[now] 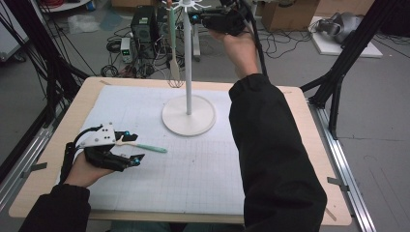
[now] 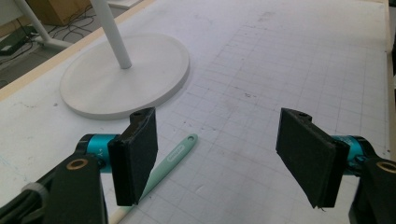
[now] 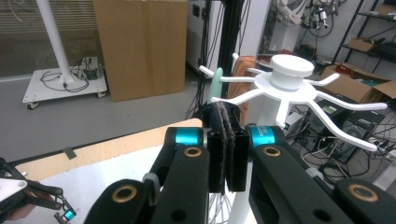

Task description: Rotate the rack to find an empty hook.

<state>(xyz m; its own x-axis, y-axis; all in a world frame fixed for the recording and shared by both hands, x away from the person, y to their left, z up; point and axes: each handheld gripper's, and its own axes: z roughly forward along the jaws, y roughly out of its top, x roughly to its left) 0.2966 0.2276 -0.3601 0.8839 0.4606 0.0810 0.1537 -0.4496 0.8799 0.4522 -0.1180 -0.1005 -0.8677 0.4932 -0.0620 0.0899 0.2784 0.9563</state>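
Spatula [image 1: 145, 146] flat, handle toward mat centre | left hand-held gripper [image 1: 129, 147] wide apart, empty | right hand-held gripper [image 3: 227, 149] closed, empty

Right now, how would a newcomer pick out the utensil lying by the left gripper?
Start at the white gridded mat covering the wooden table, then go to its left side, short of the white round-based hanging stand. The mint-green flat-handled utensil lies flat beside the open left gripper; the other green utensil, the whisk, hangs from the stand.
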